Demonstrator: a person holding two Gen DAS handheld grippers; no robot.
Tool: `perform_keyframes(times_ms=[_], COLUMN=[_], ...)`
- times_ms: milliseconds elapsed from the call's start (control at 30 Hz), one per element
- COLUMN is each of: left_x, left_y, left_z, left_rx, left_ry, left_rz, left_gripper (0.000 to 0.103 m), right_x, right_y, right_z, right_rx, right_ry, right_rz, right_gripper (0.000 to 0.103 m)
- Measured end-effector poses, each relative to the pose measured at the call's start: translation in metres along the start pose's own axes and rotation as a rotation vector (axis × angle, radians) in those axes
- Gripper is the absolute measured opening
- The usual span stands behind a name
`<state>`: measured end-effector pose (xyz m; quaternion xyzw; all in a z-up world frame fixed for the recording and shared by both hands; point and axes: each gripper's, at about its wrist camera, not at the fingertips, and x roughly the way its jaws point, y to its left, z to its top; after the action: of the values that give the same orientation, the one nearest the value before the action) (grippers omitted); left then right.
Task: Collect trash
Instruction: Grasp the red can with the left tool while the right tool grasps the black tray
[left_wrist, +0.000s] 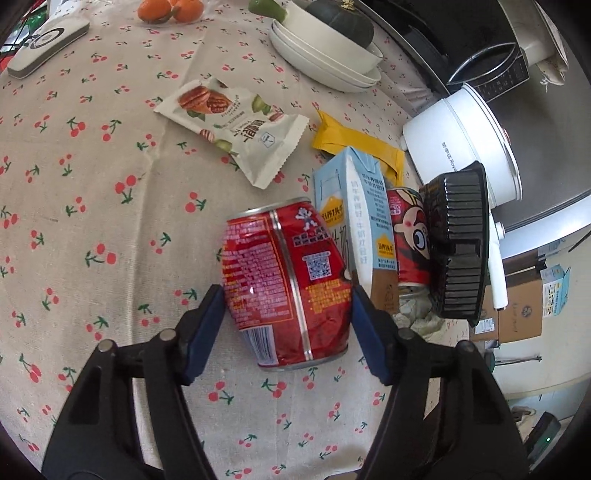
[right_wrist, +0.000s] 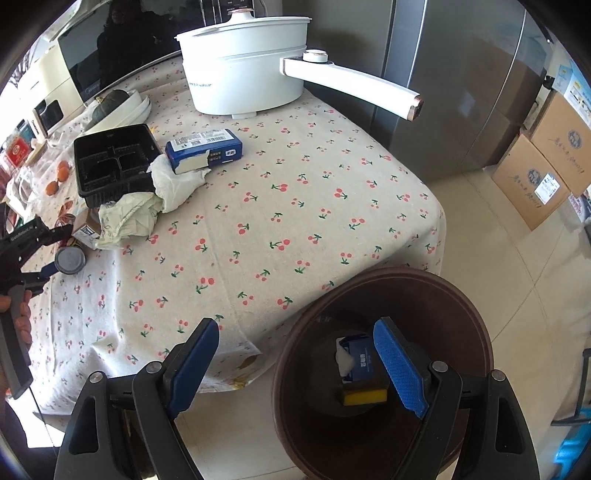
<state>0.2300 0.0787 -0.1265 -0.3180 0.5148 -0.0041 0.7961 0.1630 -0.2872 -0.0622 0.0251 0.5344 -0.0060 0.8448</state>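
Note:
In the left wrist view a dented red can (left_wrist: 288, 284) lies on the cherry tablecloth (left_wrist: 92, 206) between the blue pads of my left gripper (left_wrist: 288, 306); the pads sit at its sides, touching or nearly so. Behind it stand a blue milk carton (left_wrist: 354, 221), a second red can (left_wrist: 408, 236) and a black plastic tray (left_wrist: 458, 240). A white snack wrapper (left_wrist: 236, 125) and a yellow wrapper (left_wrist: 354, 144) lie farther back. My right gripper (right_wrist: 295, 365) is open and empty above a brown bin (right_wrist: 384, 369) that holds a small blue packet (right_wrist: 358, 362).
In the right wrist view a white electric pot (right_wrist: 247, 66) with a long handle stands at the table's far end. A blue box (right_wrist: 203, 147), crumpled paper (right_wrist: 147, 203) and the black tray (right_wrist: 110, 162) lie at the left. Cardboard boxes (right_wrist: 543, 177) stand on the floor.

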Motion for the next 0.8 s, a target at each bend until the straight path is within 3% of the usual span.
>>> perform_keyframes(times_ms=[200, 433, 600, 800], left_x=[-0.016, -0.048, -0.063, -0.073], left_y=[0.009, 0.037, 0.047, 0.052], left_z=[-0.005, 0.0, 0.004, 0.004], left_rx=[0.072, 0.114, 0.186, 0.215], left_ry=[0.026, 0.021, -0.001, -0.005], left_rz=[0.048, 0.078, 0.118, 0.108], left_gripper=[0.069, 0.069, 0.069, 0.069], right_x=[-0.017, -0.008, 0.015, 0.055], right_y=[0.059, 0.16, 0.218, 0.244], right_z=[0.022, 0.047, 0.066, 0.097], right_rx=[-0.066, -0.239, -0.39, -0.426], right_ry=[-0.09, -0.17, -0.218, -0.186], right_rz=[0.056, 0.042, -0.067, -0.203], right_gripper=[0.087, 0.087, 0.084, 0.066])
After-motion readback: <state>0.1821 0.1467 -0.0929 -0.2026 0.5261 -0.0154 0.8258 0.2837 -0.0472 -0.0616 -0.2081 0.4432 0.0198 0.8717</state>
